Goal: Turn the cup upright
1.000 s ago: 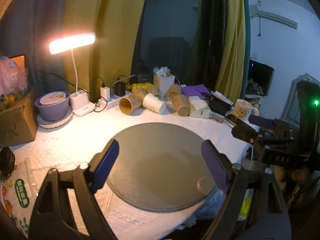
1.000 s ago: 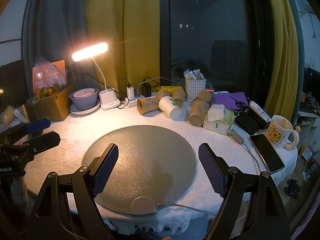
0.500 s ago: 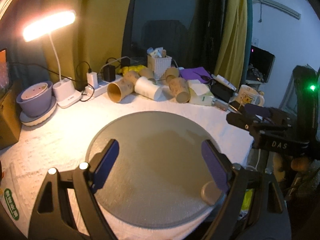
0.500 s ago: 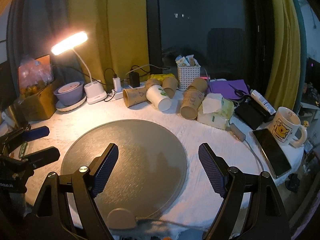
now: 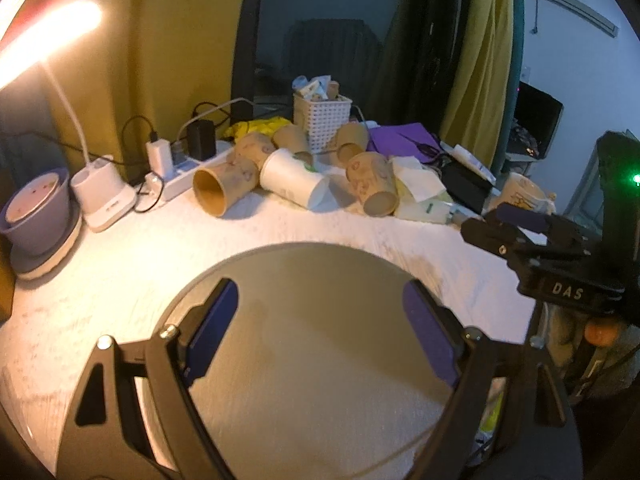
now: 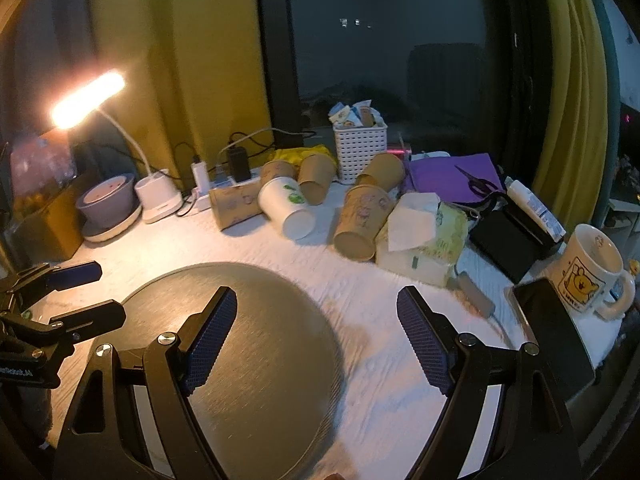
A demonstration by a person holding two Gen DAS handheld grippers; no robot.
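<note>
Several paper cups lie on their sides at the back of the table: a brown cup (image 5: 224, 188) with its mouth toward me, a white cup (image 5: 292, 184) (image 6: 286, 206), and a brown cup (image 5: 372, 188) (image 6: 362, 216) beside a tissue pack. My left gripper (image 5: 320, 328) is open and empty above the round grey mat (image 5: 320, 280). My right gripper (image 6: 316, 332) is open and empty over the mat's right edge (image 6: 304, 320). Each gripper shows at the side of the other's view.
A lit desk lamp (image 6: 86, 98), purple bowl (image 6: 106, 200), power strip (image 5: 176, 176), white basket (image 6: 360, 146), tissue pack (image 6: 424, 240), purple folder (image 6: 452, 176), phone (image 6: 554, 332) and mug (image 6: 588, 276) crowd the back and right. A white cloth covers the table.
Both grippers have moved forward toward the cups at the back and shifted right; the cups look larger. Both stay open and empty.
</note>
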